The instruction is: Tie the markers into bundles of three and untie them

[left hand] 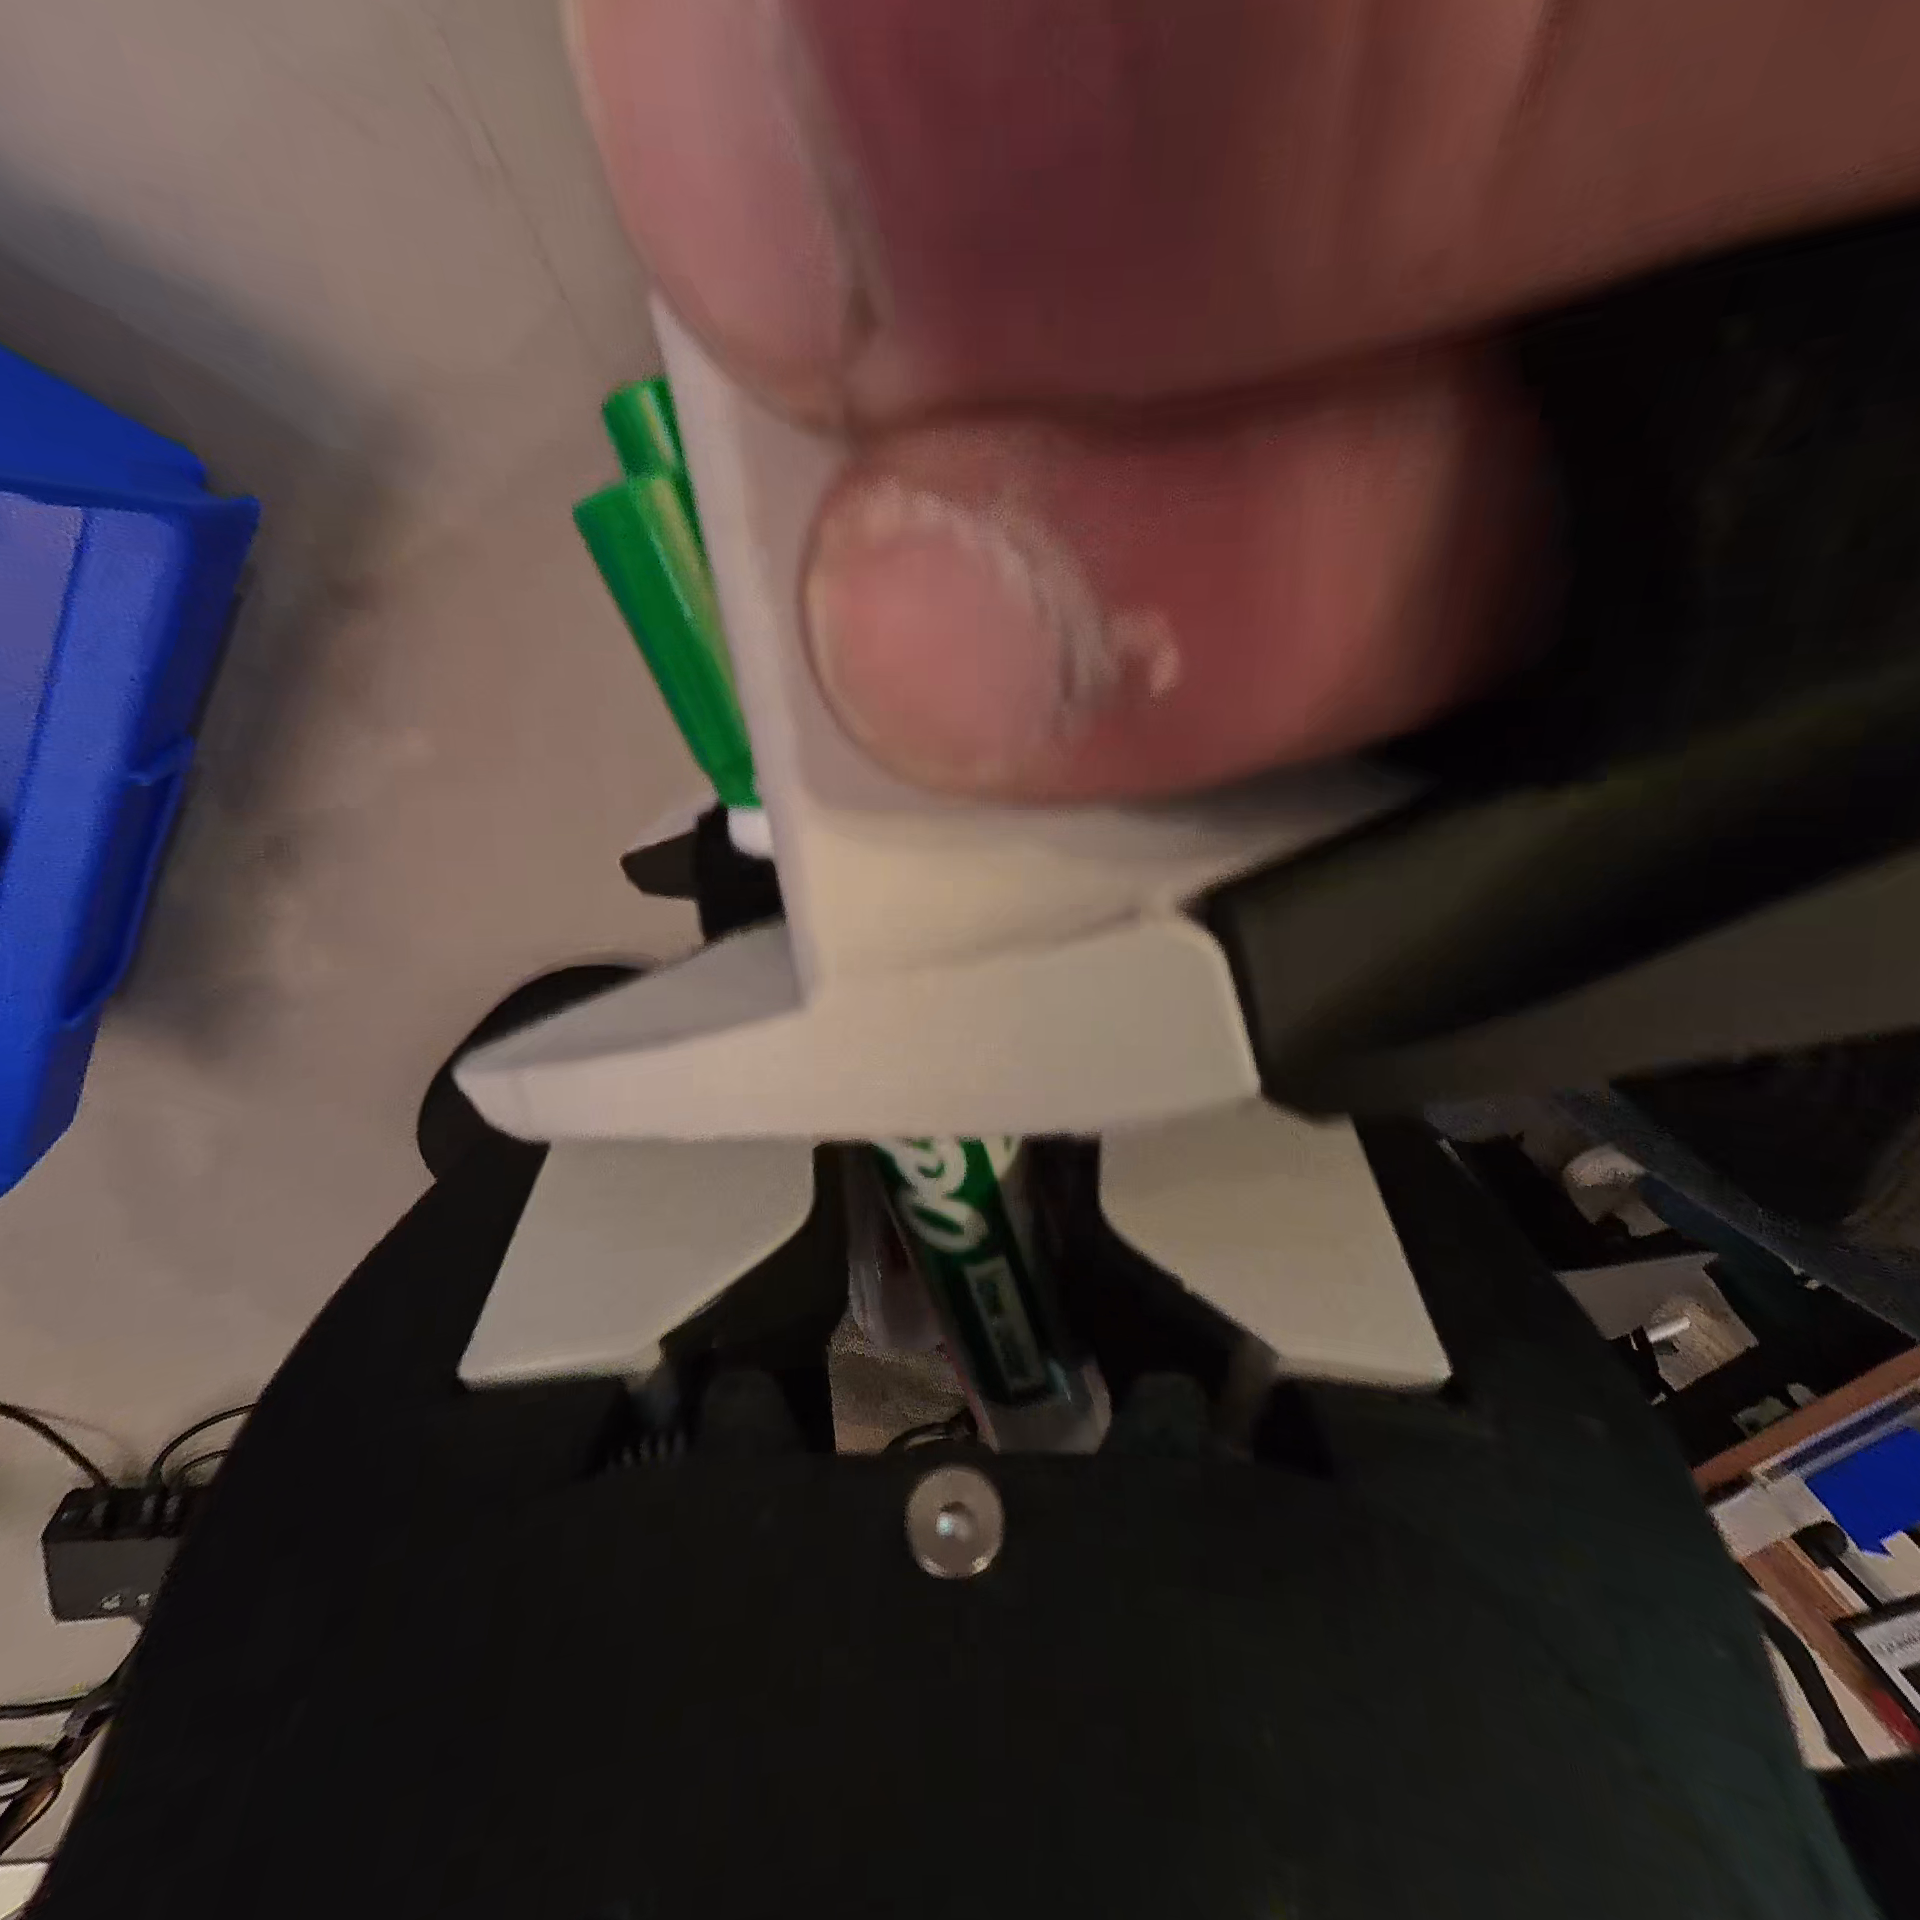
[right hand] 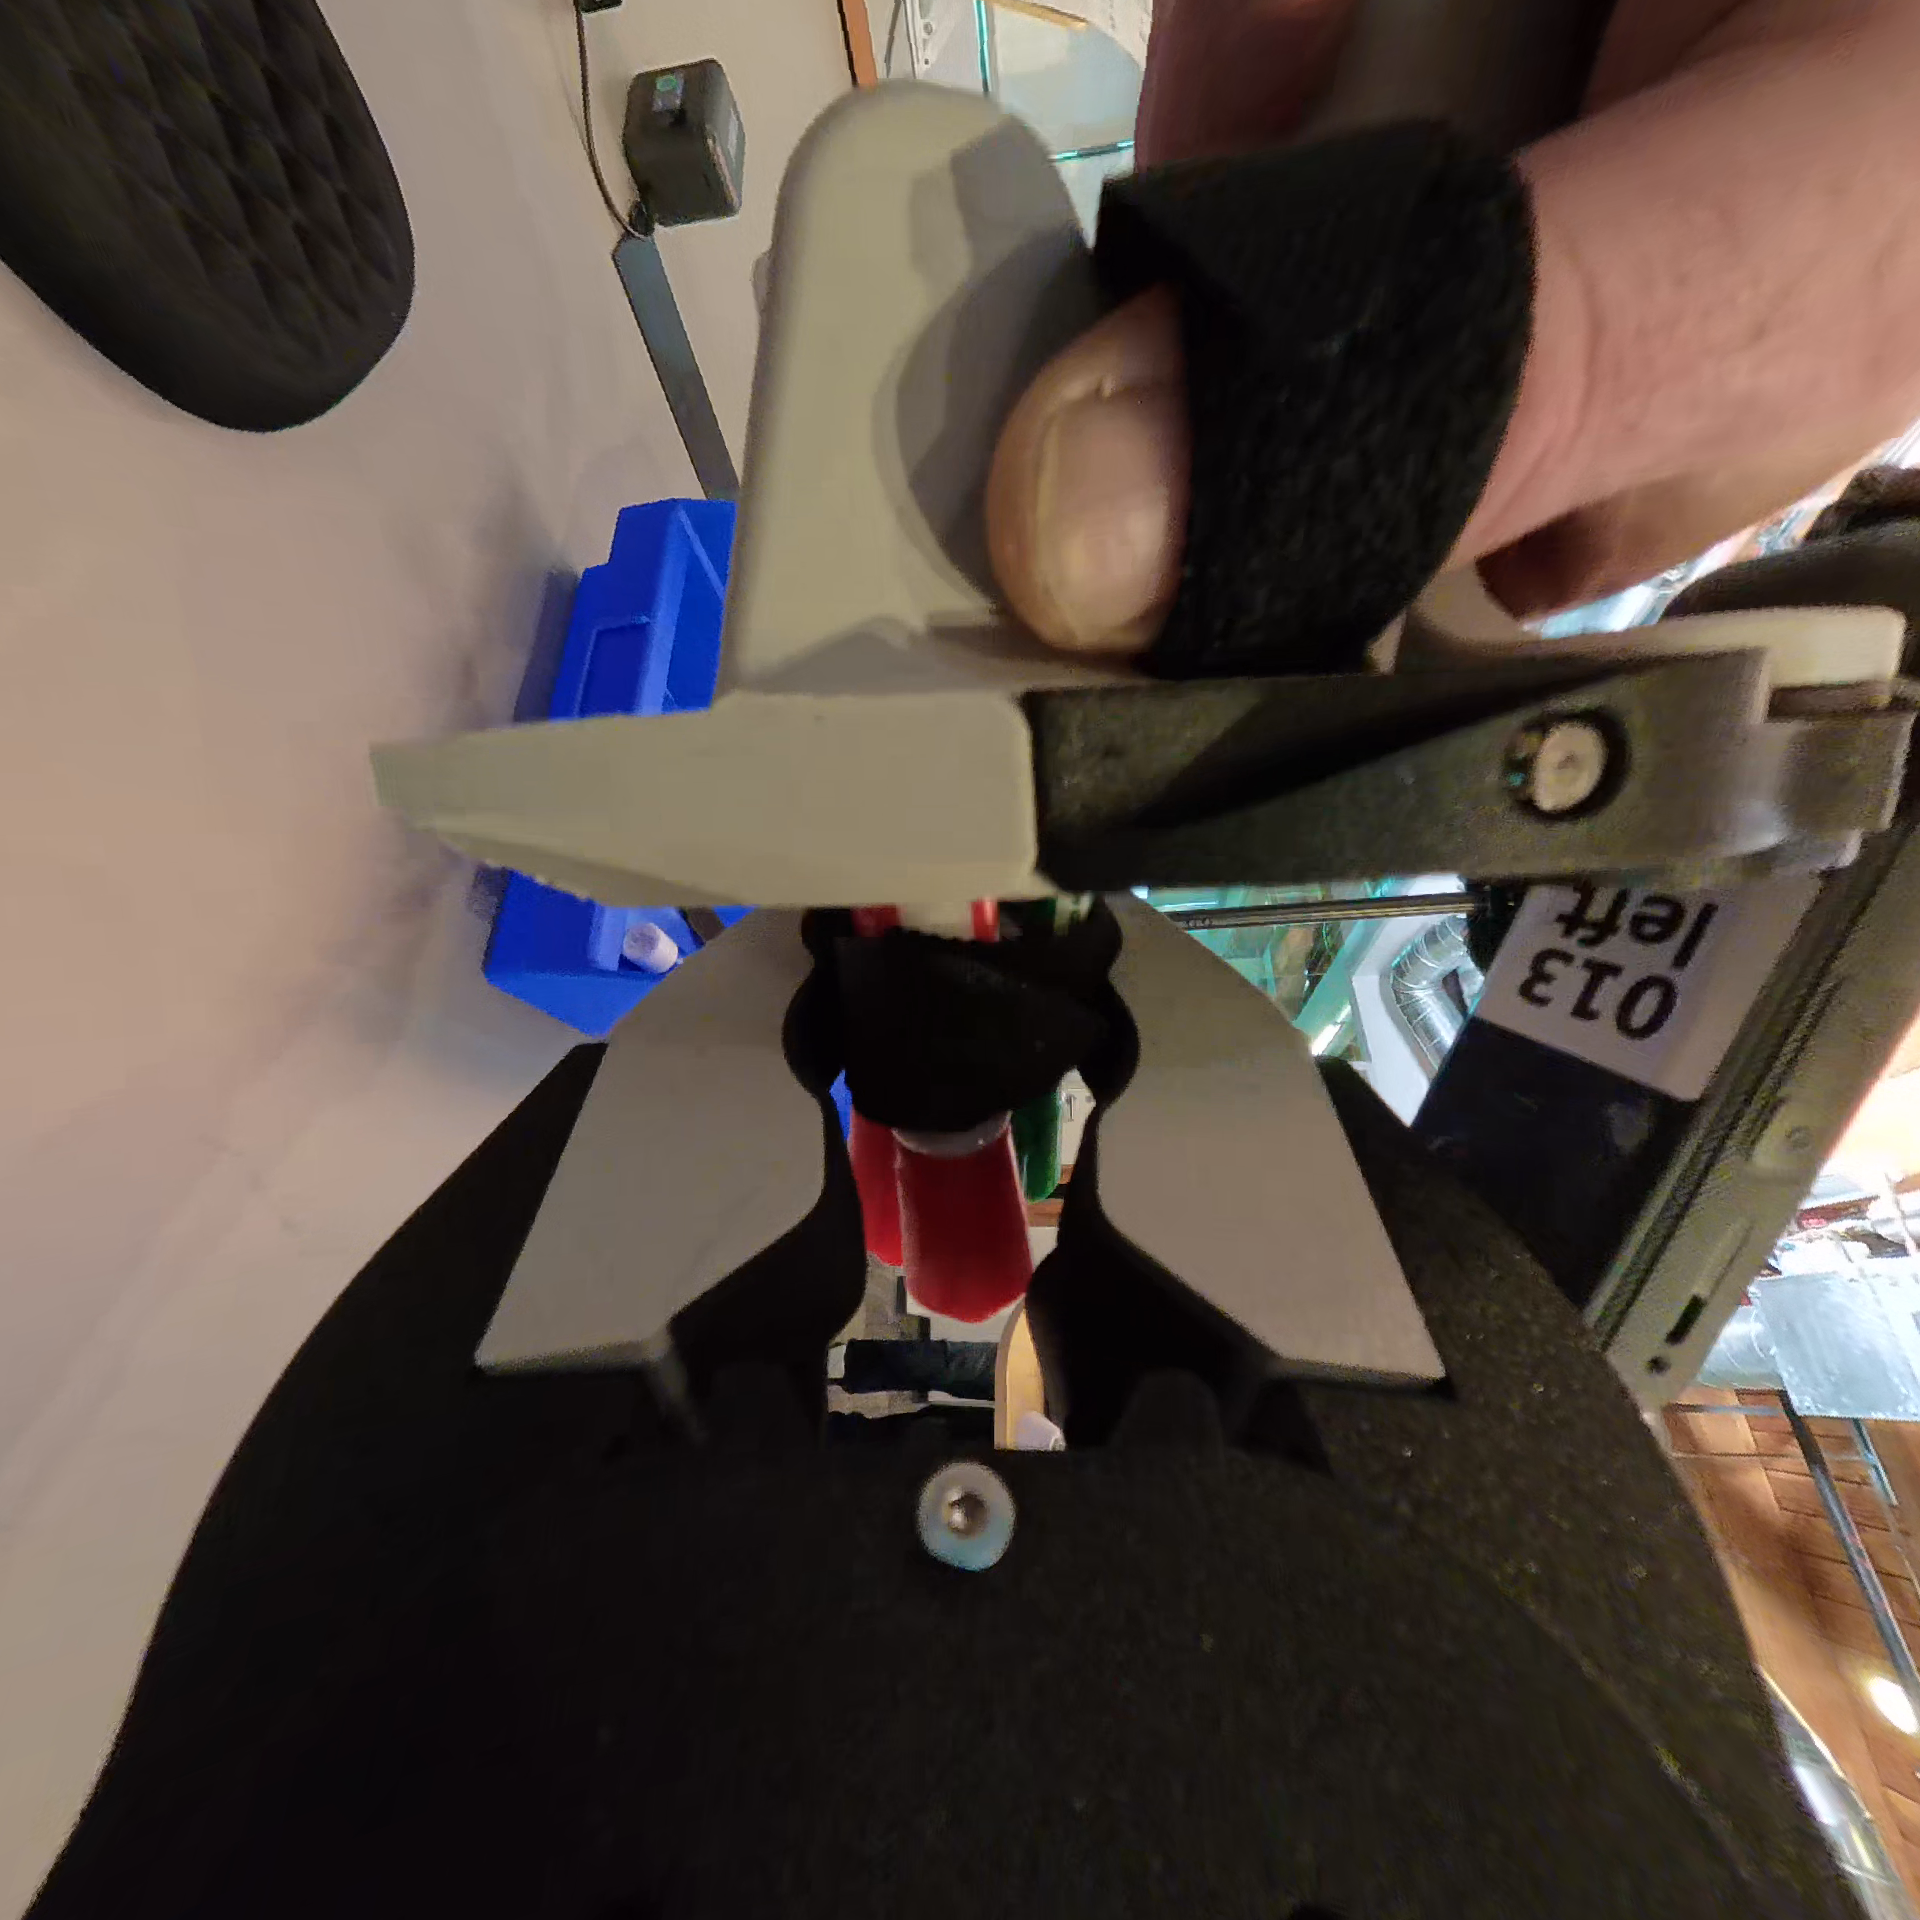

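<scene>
Together, the left gripper (left hand: 951, 1262) pinches green markers (left hand: 961, 1247) while the right gripper (right hand: 961, 1049) pinches their black strap (right hand: 961, 1029); light, stiff, slippery barrels seem best held mid-bundle.

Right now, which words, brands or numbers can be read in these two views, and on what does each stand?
Green marker: white brand lettering and a small label; I do not transcribe writing.
White sticker on grey metal frame: dark printed characters, likewise not transcribed.
Papers: blurred, unreadable.

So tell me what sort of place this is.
Probably a workshop or lab bench: a pale table with a blue parts bin, a small black device with cables, and shiny ducting behind.
</scene>
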`<state>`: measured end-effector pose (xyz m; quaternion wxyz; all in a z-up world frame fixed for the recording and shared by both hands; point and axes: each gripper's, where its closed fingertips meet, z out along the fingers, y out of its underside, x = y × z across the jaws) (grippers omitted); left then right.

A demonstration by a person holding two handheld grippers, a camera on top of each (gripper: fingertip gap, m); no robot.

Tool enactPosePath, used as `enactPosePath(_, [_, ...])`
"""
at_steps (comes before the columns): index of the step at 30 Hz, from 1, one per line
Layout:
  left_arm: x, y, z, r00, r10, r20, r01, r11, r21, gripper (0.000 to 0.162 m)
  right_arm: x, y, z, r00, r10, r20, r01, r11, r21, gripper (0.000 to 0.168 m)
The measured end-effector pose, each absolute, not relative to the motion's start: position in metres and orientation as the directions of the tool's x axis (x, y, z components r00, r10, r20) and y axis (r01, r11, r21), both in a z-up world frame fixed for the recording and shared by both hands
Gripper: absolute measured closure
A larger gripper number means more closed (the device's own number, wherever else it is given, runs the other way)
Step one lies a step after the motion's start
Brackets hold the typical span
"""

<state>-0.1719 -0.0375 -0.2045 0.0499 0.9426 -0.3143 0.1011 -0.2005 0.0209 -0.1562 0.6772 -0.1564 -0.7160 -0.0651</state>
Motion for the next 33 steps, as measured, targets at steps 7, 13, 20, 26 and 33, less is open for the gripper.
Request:
enactPosePath(7, [-0.176, -0.027, -0.184, 0.787, -0.597, 0.156, -0.596, -0.801, -0.057, 0.119, -0.195, 0.033, -0.156, -0.022, 0.164, 0.986, 0.322, 0.935, -0.149, 0.127])
enactPosePath(13, [-0.175, -0.024, -0.187, 0.783, -0.607, 0.134, -0.607, -0.794, -0.048, 0.118, -0.193, 0.036, -0.158, -0.031, 0.168, 0.985, 0.334, 0.931, -0.148, 0.127])
enactPosePath(20, [-0.176, -0.013, -0.168, 0.780, -0.620, 0.078, -0.610, -0.783, -0.122, 0.111, -0.192, 0.050, -0.161, -0.034, 0.215, 0.976, 0.363, 0.913, -0.189, 0.127])
enactPosePath(26, [-0.182, -0.013, -0.141, 0.794, -0.608, 0.024, -0.592, -0.782, -0.195, 0.104, -0.178, 0.066, -0.162, -0.020, 0.294, 0.956, 0.389, 0.883, -0.264, 0.127])
enactPosePath(33, [-0.189, -0.022, -0.111, 0.822, -0.570, -0.024, -0.530, -0.748, -0.400, 0.107, -0.106, 0.110, -0.153, 0.044, 0.433, 0.901, 0.504, 0.769, -0.394, 0.127])
